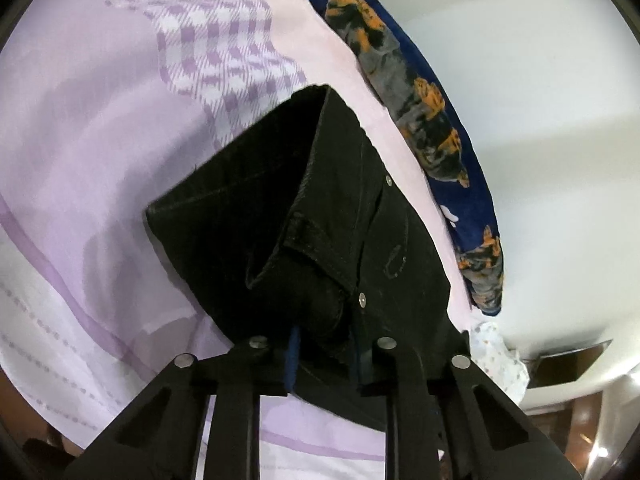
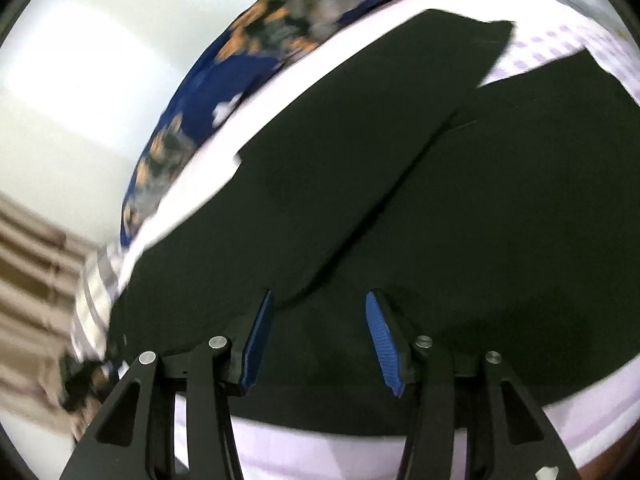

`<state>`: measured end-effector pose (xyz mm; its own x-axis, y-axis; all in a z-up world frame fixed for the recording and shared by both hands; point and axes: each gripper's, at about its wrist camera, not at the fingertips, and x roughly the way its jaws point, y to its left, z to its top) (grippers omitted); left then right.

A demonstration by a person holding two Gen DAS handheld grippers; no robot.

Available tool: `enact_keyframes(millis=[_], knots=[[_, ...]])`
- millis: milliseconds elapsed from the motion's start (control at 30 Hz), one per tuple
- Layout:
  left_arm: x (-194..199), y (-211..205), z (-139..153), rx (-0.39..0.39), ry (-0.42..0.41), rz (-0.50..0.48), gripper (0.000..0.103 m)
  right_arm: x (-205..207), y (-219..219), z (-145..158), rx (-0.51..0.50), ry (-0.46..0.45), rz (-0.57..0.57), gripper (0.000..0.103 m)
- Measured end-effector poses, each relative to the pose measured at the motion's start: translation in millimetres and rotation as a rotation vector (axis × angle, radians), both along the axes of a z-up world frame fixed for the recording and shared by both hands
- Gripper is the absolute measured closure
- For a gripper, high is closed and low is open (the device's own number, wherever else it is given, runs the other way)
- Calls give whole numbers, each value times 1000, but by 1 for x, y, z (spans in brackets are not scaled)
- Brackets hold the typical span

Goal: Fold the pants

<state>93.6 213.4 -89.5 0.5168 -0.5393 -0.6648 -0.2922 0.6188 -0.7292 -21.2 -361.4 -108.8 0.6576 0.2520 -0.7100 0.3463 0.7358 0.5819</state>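
Your pants (image 1: 320,216) are black, made of thick cloth with stitched seams and small silver rivets. They lie on the sheet (image 1: 100,184), which is pale purple with a checked patch. In the left view the waist end is bunched up and lifted off the sheet, with a fold standing open like a pocket. Your left gripper (image 1: 326,356) is clamped on that bunched cloth, its blue pads almost hidden in it. In the right view the pants (image 2: 400,200) spread wide and flat on the sheet, and the two legs split apart far away. Your right gripper (image 2: 320,320) has its fingers apart over the cloth, pinching nothing. A blue blanket (image 1: 448,136) with orange spots lies beside the sheet, by the white wall (image 1: 540,80).
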Motion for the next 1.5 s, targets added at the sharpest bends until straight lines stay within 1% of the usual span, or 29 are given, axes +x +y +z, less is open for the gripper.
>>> enact_keyframes(millis=[200,300,400,467,533,633,700,733,767,800,867,933,1000,1067,1133,1200,1267,1400,1500], knots=[[3,-3,1,65,23,-6,84,20,-52,-4,83,-47,-147,58],[6,-2,-2,71,36,-3,84,32,-78,-2,95,-64,-203,59],[10,-3,-2,89,37,-6,84,42,-103,1,71,-45,-271,60],[13,-4,-3,101,42,-8,84,47,-121,1,109,-57,-300,61],[15,-4,-3,109,46,-11,84,52,-133,1,128,-44,-325,64],[19,-5,-2,125,48,-16,84,58,-146,3,99,-30,-346,71],[22,-6,-2,136,49,-22,84,62,-151,3,92,-13,-356,82],[23,-6,-2,140,48,-23,84,65,-153,3,87,4,-361,85],[24,-6,-2,144,47,-25,84,67,-154,1,77,18,-362,92],[25,-5,-2,147,47,-28,84,67,-155,1,71,26,-360,95],[26,-5,-2,148,49,-29,84,66,-156,1,71,23,-355,97],[26,-6,-2,156,43,-33,84,60,-155,5,60,17,-361,98],[29,-7,-1,182,35,-52,84,50,-153,14,54,3,-373,98],[31,-7,3,189,24,-67,84,36,-150,27,30,-18,-385,99],[36,-5,9,189,3,-89,84,17,-143,47,-15,-39,-394,99],[39,-5,17,220,-28,-139,84,1,-136,62,-61,-41,-402,99],[44,-4,22,238,-48,-197,84,-24,-128,74,-104,-37,-421,99],[51,-1,22,281,-55,-312,84,-64,-120,75,-93,-9,-451,99],[52,-3,17,338,-42,-372,84,-88,-114,63,-89,42,-467,99]])
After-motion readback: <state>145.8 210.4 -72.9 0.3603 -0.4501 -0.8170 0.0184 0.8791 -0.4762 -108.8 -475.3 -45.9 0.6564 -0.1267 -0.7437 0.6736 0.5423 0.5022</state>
